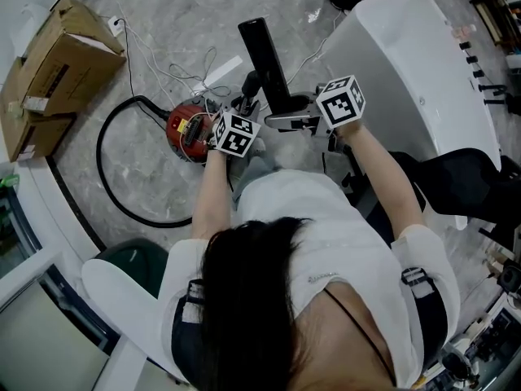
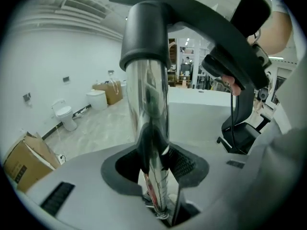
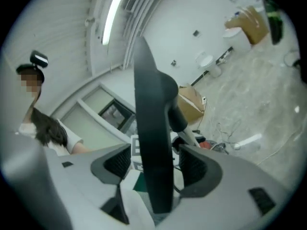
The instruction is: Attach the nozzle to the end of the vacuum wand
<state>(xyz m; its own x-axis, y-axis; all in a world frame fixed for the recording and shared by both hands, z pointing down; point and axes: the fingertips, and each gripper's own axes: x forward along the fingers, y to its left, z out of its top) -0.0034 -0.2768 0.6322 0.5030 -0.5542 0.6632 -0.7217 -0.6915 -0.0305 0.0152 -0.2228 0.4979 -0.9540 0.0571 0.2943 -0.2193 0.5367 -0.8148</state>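
Nozzle: the black flat nozzle (image 1: 264,55) is raised above the floor (image 1: 163,23) in front of the seated person. Its round collar sits over the upper end of the vacuum wand, and its body runs on between the right claw's jaws.
Vacuum wand: the chrome tube (image 2: 152,114) stands upright in the left gripper view. Its top end disappears inside the nozzle collar.
Joint: the collar covers the tube end squarely. No view confirms that it is pushed fully home.
Left claw: the left claw (image 2: 156,164) is closed partway, with its pads bearing on both sides of the wand. It serves as the fixed hold, so the tube does not slide or turn while the nozzle is fitted.
Right claw: the right claw (image 3: 156,164) stands wide open. The nozzle lies between its jaws, a gap shows at each pad, and it grips nothing. Judged from this, the collar alone now carries the nozzle.
Step status: the fit appears made. A seating check is judged to be what remains.
Canister: the red vacuum body (image 1: 186,129) rests on the floor, just beyond the left claw in the head view.
Hose: the black hose (image 1: 110,177) loops slack across the floor, which lets the wand be held up at lap level.
Surroundings: a cardboard box (image 1: 49,63) stands well apart at the left.
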